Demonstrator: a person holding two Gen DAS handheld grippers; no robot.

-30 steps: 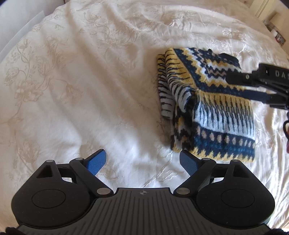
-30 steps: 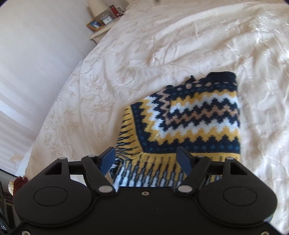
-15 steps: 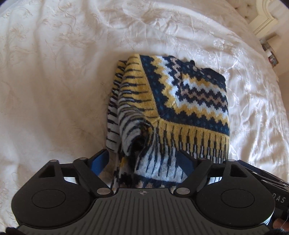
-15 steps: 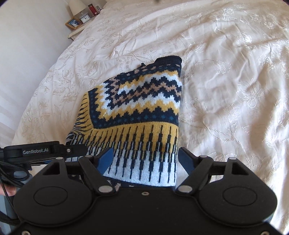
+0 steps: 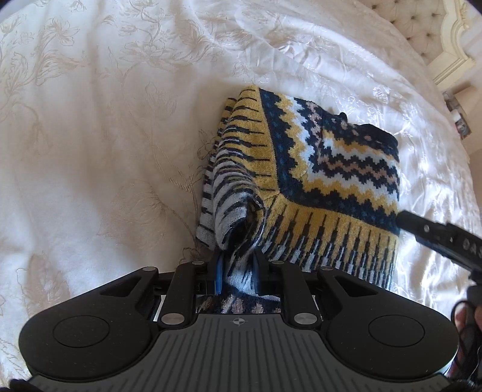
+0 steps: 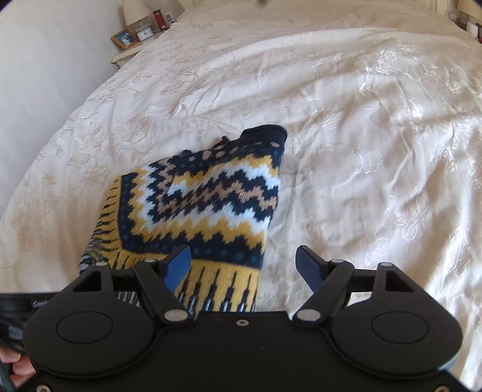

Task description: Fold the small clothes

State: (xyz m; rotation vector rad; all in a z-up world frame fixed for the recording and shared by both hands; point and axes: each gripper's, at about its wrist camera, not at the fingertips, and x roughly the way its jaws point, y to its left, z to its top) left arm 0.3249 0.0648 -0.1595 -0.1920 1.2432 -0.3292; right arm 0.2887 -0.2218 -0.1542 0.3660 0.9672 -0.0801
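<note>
A small knitted sweater point(image 5: 325, 181) with navy, yellow, white and tan zigzag bands lies folded on a cream bedspread point(image 5: 105, 150). My left gripper point(image 5: 238, 274) is shut on the sweater's near left edge, where the striped fabric bunches up between the blue pads. In the right wrist view the sweater point(image 6: 211, 199) lies left of centre. My right gripper point(image 6: 244, 265) is open over the sweater's near right corner, its left pad point(image 6: 177, 265) above the fabric and its right pad above the bedspread. The right gripper's body also shows in the left wrist view point(image 5: 436, 238).
The embroidered bedspread point(image 6: 376, 150) spreads wide around the sweater. A bedside table point(image 6: 126, 51) with a framed photo, a clock and a lamp stands at the far left. A tufted headboard point(image 5: 421, 27) is at the far right in the left wrist view.
My left gripper moved up to the sweater and shut on its near left edge. My right gripper shifted right along the near edge and stayed open.
</note>
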